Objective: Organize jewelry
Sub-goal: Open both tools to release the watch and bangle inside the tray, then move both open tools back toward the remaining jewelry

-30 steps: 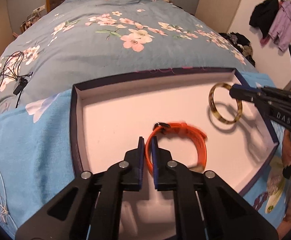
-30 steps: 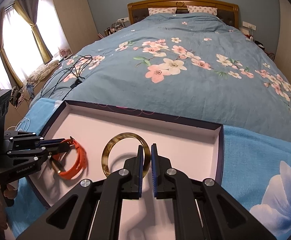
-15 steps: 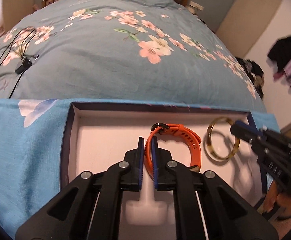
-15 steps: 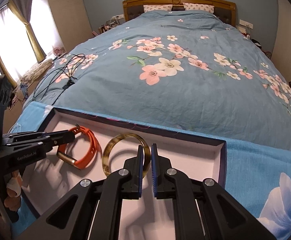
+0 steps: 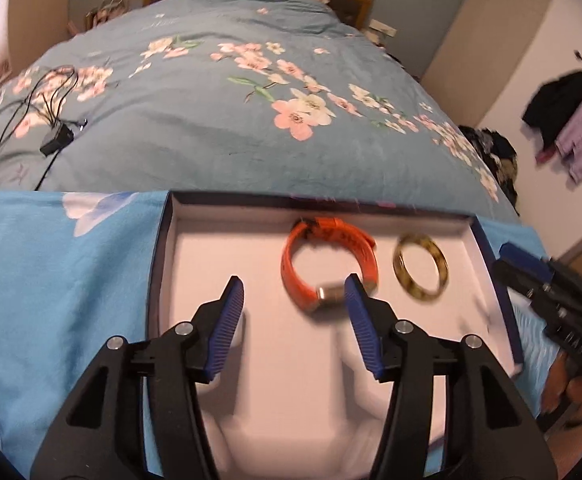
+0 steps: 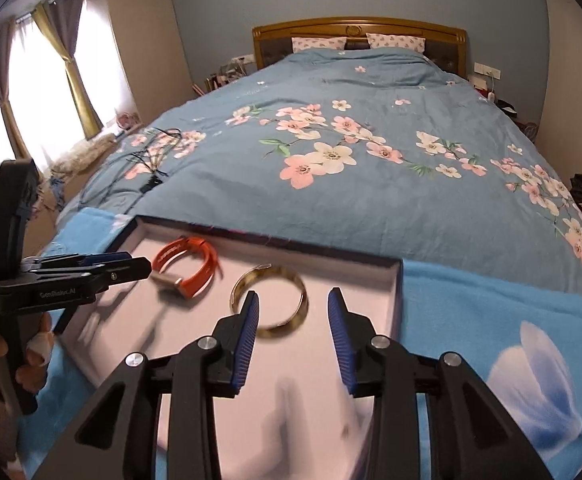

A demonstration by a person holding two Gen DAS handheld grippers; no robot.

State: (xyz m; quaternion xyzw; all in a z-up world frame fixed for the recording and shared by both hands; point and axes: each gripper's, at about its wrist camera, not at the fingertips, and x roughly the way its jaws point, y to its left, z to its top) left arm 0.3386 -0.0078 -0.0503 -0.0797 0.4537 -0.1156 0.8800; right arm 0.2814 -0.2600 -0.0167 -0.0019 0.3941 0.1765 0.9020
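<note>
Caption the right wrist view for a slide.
Right gripper opening above a mottled amber bangle beside an orange strap bracelet in a pale-lined tray.

"GenRobot.AI" in pale lettering along the side of the left gripper (image 6: pixel 103 266), seen from the right wrist view. Lettering on the orange band (image 6: pixel 189 266) too blurred to read. No other legible text.

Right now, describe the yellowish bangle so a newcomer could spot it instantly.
On the bed's near end a shallow dark-rimmed box with a pale floor sits on a light blue towel. Two loops lie inside; the bangle is the one nearer the right gripper, whose jaws are opening. It is a rigid mottled amber ring, unlike the orange strap with its metal clasp.
</note>
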